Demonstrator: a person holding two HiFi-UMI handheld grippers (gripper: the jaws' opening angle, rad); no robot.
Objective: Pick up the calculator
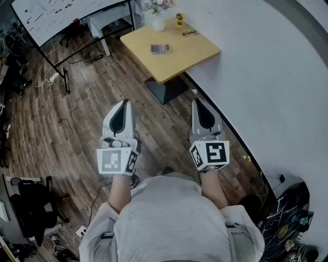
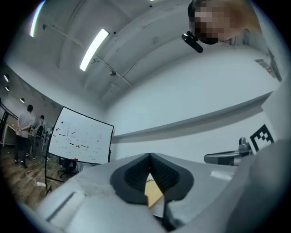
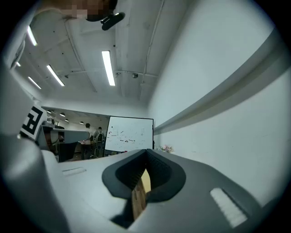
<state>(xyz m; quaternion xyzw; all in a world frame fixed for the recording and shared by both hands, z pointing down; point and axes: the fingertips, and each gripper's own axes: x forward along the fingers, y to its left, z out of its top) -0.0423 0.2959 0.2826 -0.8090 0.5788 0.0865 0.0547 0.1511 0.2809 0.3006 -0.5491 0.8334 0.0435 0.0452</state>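
Observation:
A small pinkish calculator lies near the middle of a square wooden table at the far end of the head view. My left gripper and right gripper are held side by side over the floor, well short of the table, both pointing towards it. Each has its jaws shut tip to tip with nothing between them. In the left gripper view my left gripper shows a sliver of the table under its shut tips. The same shows in the right gripper view, where my right gripper is shut.
On the table also stand a white vase with flowers, a small yellow object and a pair of glasses. A whiteboard on a black stand is at the far left. A white curved wall runs along the right. Wooden floor lies between me and the table.

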